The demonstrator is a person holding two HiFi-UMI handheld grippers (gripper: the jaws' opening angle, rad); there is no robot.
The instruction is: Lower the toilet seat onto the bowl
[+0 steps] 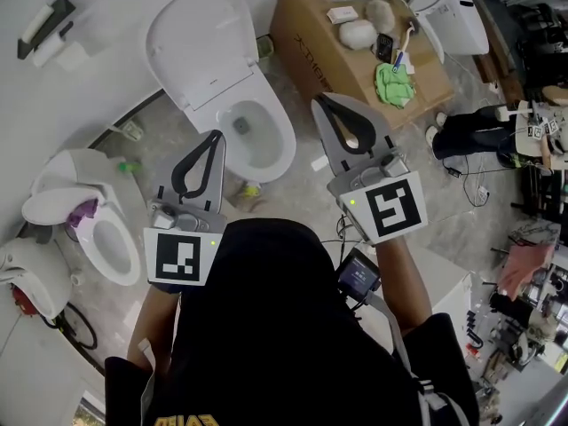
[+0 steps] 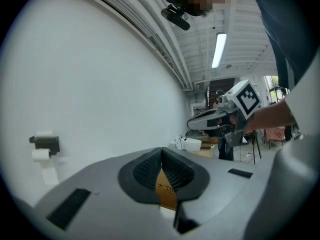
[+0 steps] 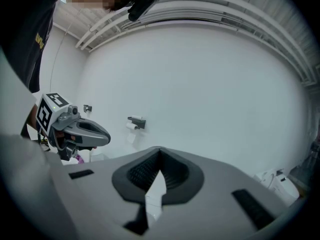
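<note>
The white toilet stands against the wall in the head view, its seat and lid (image 1: 202, 47) raised upright above the open bowl (image 1: 266, 145). My left gripper (image 1: 216, 135) hovers in front of the bowl's left side, shut and empty. My right gripper (image 1: 319, 99) is held to the right of the bowl, also shut with nothing in it. Neither touches the toilet. In the left gripper view the jaws (image 2: 161, 150) meet at their tips and point at the bare wall. In the right gripper view the jaws (image 3: 159, 151) are closed too, and the toilet is hidden.
A second toilet (image 1: 98, 233) with a raised seat stands at the left. A cardboard box (image 1: 311, 38) with cloths and small items sits right of the main toilet, another white toilet (image 1: 448, 11) beyond it. A toilet-paper holder (image 1: 44, 25) hangs on the wall. Cables lie on the floor at right.
</note>
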